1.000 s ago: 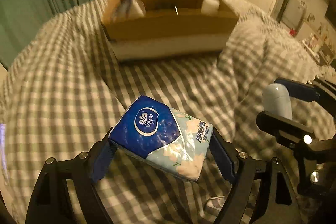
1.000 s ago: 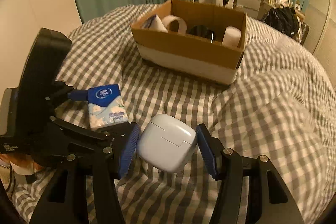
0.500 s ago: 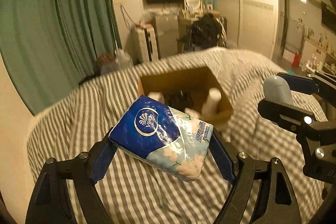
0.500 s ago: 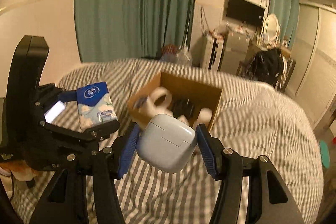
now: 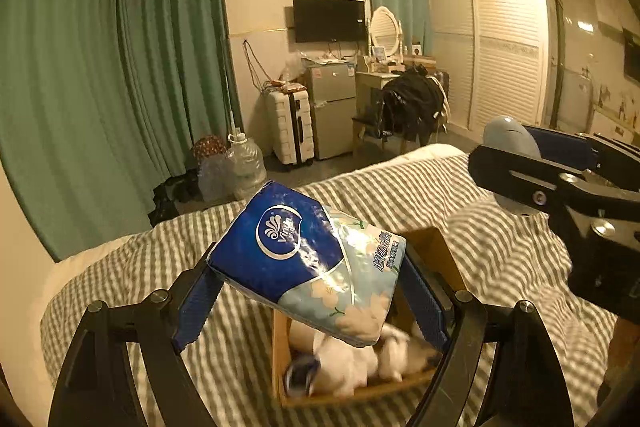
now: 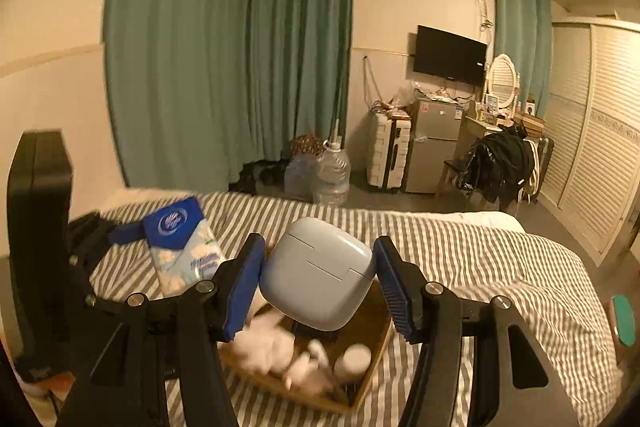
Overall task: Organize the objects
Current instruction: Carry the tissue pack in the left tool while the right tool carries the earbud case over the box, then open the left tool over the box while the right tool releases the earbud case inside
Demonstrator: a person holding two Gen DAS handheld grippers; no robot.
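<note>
My left gripper (image 5: 310, 293) is shut on a blue Vinda tissue pack (image 5: 308, 261) and holds it in the air above the open cardboard box (image 5: 280, 355). My right gripper (image 6: 320, 281) is shut on a pale blue earbud case (image 6: 318, 273), also held above the box (image 6: 378, 335). The box sits on the checked bed and holds white rolls and a dark item, blurred. The tissue pack shows at the left in the right wrist view (image 6: 182, 241). The earbud case shows at the right in the left wrist view (image 5: 510, 141).
The checked bedspread (image 6: 500, 267) surrounds the box. Beyond the bed are green curtains (image 5: 120, 87), water jugs (image 6: 330, 173), a white suitcase (image 5: 290, 127), a small fridge (image 6: 434, 143), a chair with a black bag (image 6: 498, 161) and a slatted wardrobe (image 5: 504, 39).
Both grippers have risen and moved forward with their loads. The box, far ahead a second ago, now lies directly below both grippers. The view now takes in the room.
</note>
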